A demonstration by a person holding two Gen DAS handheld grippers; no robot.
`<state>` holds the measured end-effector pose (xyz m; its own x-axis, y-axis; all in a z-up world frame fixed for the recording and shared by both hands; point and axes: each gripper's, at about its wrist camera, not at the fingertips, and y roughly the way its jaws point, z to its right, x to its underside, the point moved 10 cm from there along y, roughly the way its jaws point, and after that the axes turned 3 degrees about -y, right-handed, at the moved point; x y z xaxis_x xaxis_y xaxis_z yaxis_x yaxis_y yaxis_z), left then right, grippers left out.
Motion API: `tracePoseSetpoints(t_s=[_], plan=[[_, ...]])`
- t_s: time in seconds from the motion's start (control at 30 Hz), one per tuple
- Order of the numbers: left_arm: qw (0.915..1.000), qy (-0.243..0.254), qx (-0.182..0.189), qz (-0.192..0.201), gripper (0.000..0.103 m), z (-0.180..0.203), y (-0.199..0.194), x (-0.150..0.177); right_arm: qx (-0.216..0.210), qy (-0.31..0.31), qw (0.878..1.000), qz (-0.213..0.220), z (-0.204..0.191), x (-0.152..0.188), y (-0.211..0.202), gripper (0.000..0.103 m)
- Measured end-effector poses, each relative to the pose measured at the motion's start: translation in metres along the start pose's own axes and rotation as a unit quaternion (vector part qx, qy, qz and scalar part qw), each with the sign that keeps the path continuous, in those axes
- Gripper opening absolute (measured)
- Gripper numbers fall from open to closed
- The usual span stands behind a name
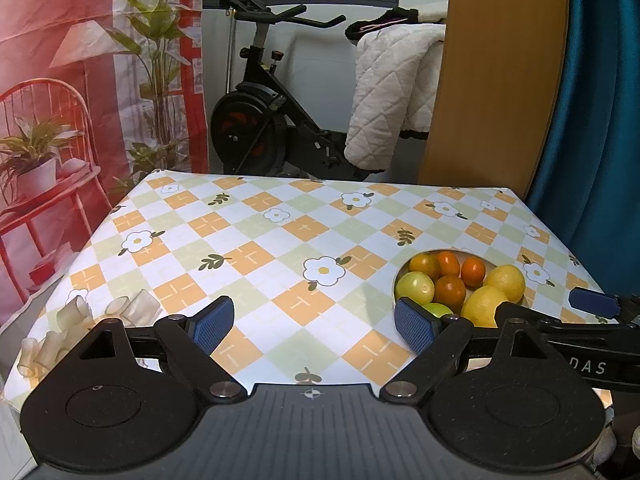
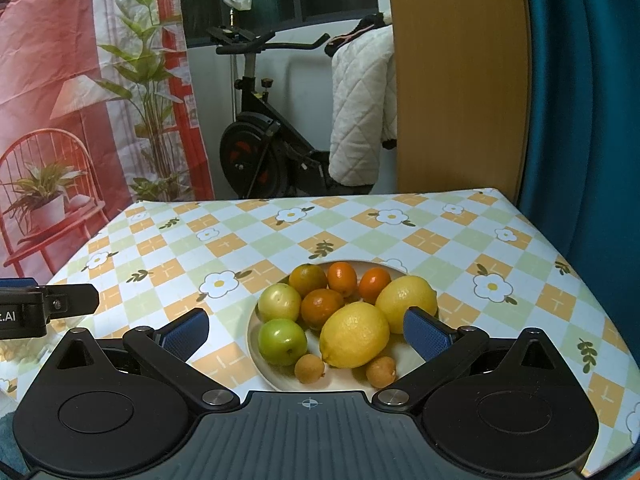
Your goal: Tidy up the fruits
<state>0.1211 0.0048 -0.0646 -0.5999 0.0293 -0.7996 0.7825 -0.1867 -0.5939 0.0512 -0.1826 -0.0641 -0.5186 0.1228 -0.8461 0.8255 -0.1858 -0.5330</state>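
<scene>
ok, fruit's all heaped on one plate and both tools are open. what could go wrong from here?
1. The plate is crowded: lifting the near lemon with the right tool may nudge the small brown fruits and green fruit off the rim.
2. The round oranges could roll across the tablecloth towards its edge.
3. The left tool sits close beside the right one; reaching together risks a collision.

Bike straight ahead of the fingers, past the table's far edge. Quilt hangs ahead-right on a wood panel. Printed backdrop ahead-left. Clear cups just left of the left finger.
</scene>
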Motion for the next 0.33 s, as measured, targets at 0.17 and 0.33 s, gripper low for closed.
tracePoseSetpoints(t_s=[0.17,0.33], plan=[[1.0,-0.002,-0.003,0.0,0.09,-0.0008,0.0004,0.0,0.001,0.0,1.0,-0.001,0.0007,0.0004,0.0013,0.102],[1.0,-0.002,-0.003,0.0,0.09,-0.0011,0.0004,-0.0004,0.001,0.0,1.0,-0.001,0.0012,0.0004,0.0015,0.102]])
